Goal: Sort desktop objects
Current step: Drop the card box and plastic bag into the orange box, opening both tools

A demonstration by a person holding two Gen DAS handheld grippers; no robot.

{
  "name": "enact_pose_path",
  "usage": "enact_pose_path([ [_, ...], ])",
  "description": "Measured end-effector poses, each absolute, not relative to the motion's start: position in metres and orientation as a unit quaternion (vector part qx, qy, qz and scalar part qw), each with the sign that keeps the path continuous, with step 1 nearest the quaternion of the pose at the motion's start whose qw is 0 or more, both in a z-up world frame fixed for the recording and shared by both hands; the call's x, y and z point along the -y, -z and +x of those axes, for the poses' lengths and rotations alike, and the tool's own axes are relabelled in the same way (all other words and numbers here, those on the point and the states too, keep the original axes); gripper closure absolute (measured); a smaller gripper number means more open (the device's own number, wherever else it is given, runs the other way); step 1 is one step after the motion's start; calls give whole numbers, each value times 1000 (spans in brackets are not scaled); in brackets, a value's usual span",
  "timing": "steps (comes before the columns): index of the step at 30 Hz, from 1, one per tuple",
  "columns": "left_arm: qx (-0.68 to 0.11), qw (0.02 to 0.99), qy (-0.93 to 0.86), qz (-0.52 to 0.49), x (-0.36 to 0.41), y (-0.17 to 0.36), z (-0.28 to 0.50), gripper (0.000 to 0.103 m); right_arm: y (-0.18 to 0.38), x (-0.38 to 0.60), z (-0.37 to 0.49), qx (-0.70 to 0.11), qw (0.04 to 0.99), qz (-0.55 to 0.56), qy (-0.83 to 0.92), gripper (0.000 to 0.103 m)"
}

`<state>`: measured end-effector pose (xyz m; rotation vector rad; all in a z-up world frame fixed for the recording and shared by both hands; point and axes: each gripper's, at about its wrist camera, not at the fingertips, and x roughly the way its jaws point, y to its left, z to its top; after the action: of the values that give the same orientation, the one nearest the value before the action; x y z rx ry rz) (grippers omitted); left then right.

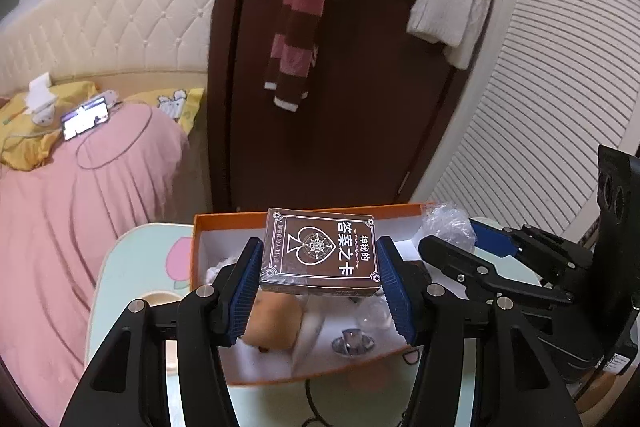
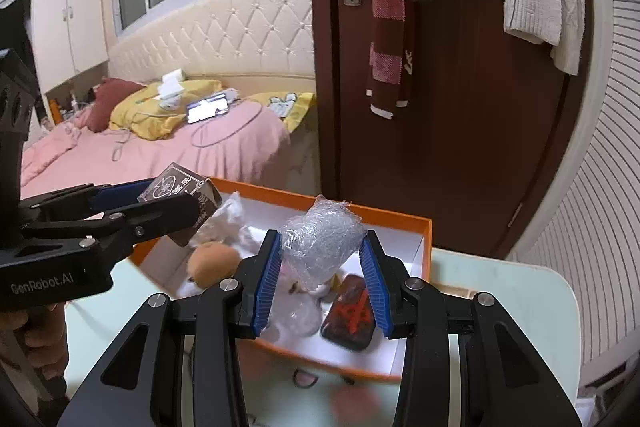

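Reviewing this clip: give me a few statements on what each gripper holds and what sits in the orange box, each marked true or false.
1. The left gripper clamps a brown card box. True.
2. The right gripper is empty. False: it holds a bubble-wrap bundle.
3. Both held items hang above the orange box. True.
4. The orange box has its lid on. False: it is open, with a plush toy inside.

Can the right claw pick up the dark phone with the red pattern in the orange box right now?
Probably not: the right claw is shut on a clear bubble-wrap bundle, directly above the dark red-patterned phone.
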<state>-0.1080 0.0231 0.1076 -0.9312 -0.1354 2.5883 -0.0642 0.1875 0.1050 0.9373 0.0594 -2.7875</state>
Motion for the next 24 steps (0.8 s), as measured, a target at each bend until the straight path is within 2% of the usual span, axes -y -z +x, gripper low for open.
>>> enact_pose_path([
  [19, 54, 182, -908, -374, -28, -78, -133, 47, -71, -200, -103, 4, 87, 372, 924, 61],
  [20, 56, 180, -907, -376, -28, -77, -133, 45, -71, -200, -103, 3, 86, 372, 924, 61],
  [23, 69, 176, -906, -377, -25, -77, -133, 30, -71, -201, -103, 1, 83, 370, 925, 60],
  [24, 75, 176, -908, -373, -23, -78, -132, 30, -71, -201, -103, 0, 83, 369, 926, 52],
])
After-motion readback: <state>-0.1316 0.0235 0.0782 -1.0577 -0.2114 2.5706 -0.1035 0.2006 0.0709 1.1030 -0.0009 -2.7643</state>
